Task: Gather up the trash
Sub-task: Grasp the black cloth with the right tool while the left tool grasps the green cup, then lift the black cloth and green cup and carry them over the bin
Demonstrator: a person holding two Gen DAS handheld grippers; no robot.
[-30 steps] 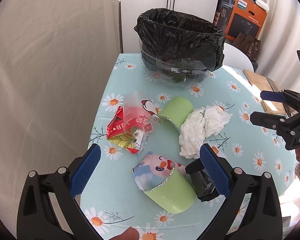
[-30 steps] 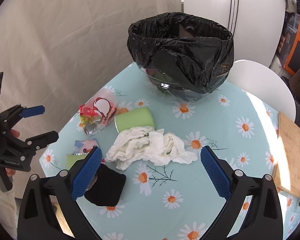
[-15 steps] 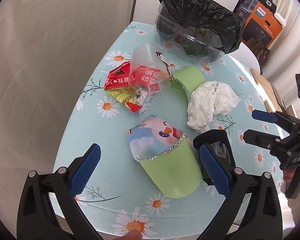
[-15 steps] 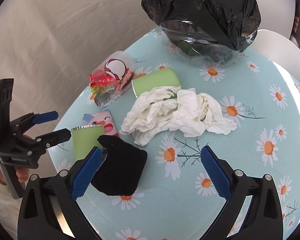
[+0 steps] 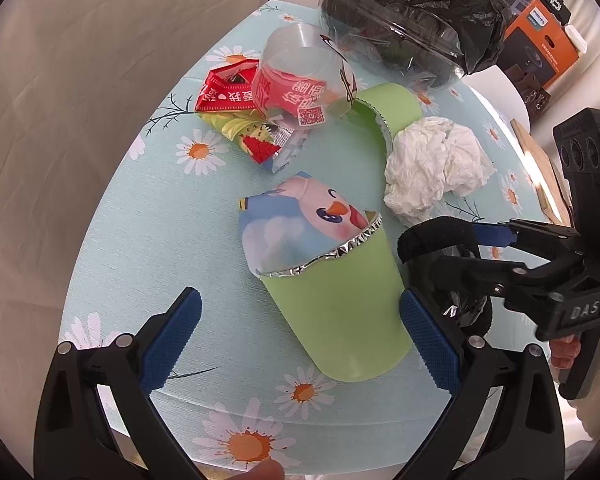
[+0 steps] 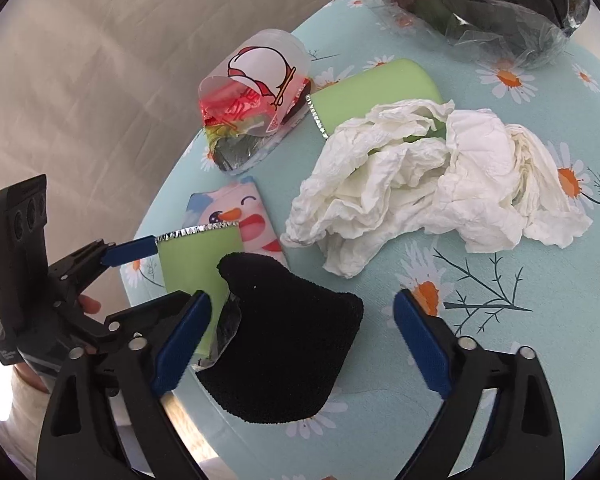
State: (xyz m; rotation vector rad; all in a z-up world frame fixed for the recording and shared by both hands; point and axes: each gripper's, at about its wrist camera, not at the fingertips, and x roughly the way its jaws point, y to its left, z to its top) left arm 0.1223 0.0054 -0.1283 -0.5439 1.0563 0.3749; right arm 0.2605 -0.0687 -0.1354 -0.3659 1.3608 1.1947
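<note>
A green cup with a cartoon foil lid (image 5: 332, 288) lies on its side near the table's front edge; it also shows in the right wrist view (image 6: 198, 260). My left gripper (image 5: 298, 340) is open and straddles it, blue pads on either side. My right gripper (image 6: 302, 340) is open around a black cloth pouch (image 6: 284, 344), which also shows in the left wrist view (image 5: 436, 236). Beyond lie crumpled white tissue (image 6: 432, 184), a second green cup (image 5: 384, 108), a clear plastic cup (image 5: 300, 76) and red snack wrappers (image 5: 228, 94).
A clear bin lined with a black bag (image 5: 412, 12) stands at the far end of the daisy-print tablecloth (image 5: 172, 216). A wooden board (image 5: 540, 164) lies at the right edge. A beige curtain hangs left. The table edge is close below both grippers.
Both grippers have moved forward and down toward the table. The left now straddles the lying green cup; the right now straddles the black pouch. Both stay open.
</note>
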